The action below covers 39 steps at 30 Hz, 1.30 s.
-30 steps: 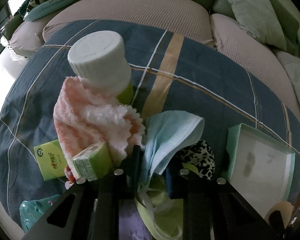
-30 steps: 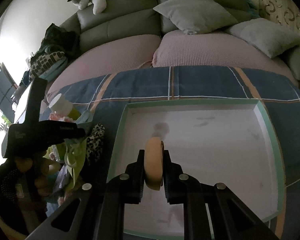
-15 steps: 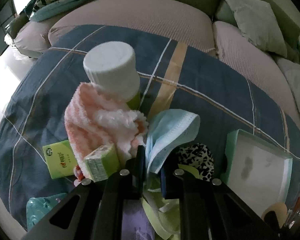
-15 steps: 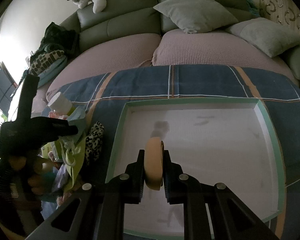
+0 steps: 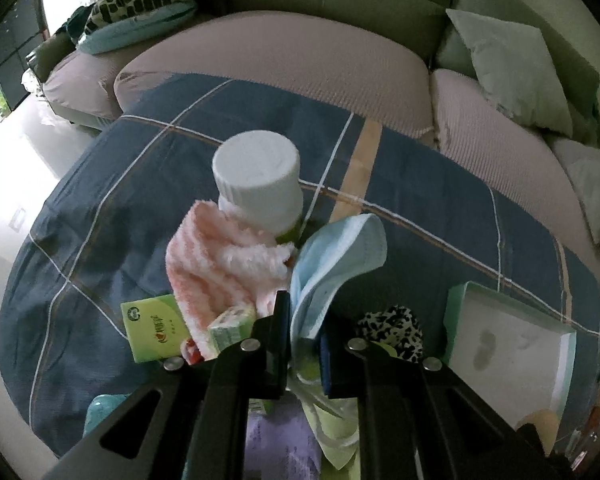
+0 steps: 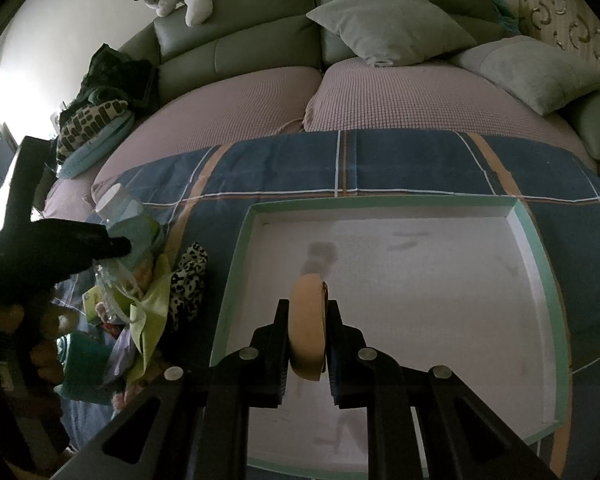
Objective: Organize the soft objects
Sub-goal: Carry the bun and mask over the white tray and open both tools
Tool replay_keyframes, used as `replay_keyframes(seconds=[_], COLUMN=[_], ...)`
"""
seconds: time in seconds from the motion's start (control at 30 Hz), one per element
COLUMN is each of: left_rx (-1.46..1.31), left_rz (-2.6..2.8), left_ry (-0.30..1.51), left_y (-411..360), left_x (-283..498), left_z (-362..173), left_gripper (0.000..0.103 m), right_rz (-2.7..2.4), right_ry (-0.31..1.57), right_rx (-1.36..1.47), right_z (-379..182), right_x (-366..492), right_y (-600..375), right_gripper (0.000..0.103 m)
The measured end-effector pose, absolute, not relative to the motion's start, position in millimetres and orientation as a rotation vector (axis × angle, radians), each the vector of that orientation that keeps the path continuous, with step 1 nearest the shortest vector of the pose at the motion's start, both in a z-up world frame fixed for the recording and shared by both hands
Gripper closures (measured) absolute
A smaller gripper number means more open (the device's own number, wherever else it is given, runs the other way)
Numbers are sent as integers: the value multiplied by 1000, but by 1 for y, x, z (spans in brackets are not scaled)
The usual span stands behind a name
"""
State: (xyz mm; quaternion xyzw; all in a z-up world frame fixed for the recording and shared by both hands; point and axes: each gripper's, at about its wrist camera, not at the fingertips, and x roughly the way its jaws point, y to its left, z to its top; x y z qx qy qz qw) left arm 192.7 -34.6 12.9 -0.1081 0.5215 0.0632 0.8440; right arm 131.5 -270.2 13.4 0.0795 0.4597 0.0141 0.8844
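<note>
— What's the left gripper (image 5: 305,322) got?

— Its jaws are pinched on the light blue face mask (image 5: 336,256), lifted a bit above the heap on the blue plaid cloth (image 5: 440,200).

— What's in the heap?

— A pink striped towel (image 5: 216,264) leaning on a white-capped bottle (image 5: 258,178), green tissue packs (image 5: 156,328) and a leopard-print piece (image 5: 392,330).

— And the right gripper (image 6: 307,330)?

— Jaws clamped on a tan round sponge (image 6: 308,320), held over the white tray with the green rim (image 6: 540,240). The tray sits on the cloth just right of the heap.
</note>
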Motion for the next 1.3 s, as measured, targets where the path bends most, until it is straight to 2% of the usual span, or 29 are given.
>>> replay_keyframes(seconds=[0.57, 0.83, 1.3], left_rx=[-242, -220, -126], left_rz=[86, -21, -214], left_ry=[936, 821, 881], left_y=[-34, -56, -134], left_x=[166, 146, 152], left_z=[73, 111, 94], left_gripper=[91, 91, 91], right_rz=[26, 13, -208], right_ry=[927, 825, 759], right_rx=[166, 187, 226], right_z=[22, 51, 71], right_x=[127, 114, 93], right_y=[-272, -282, -353], right_gripper=[86, 86, 86])
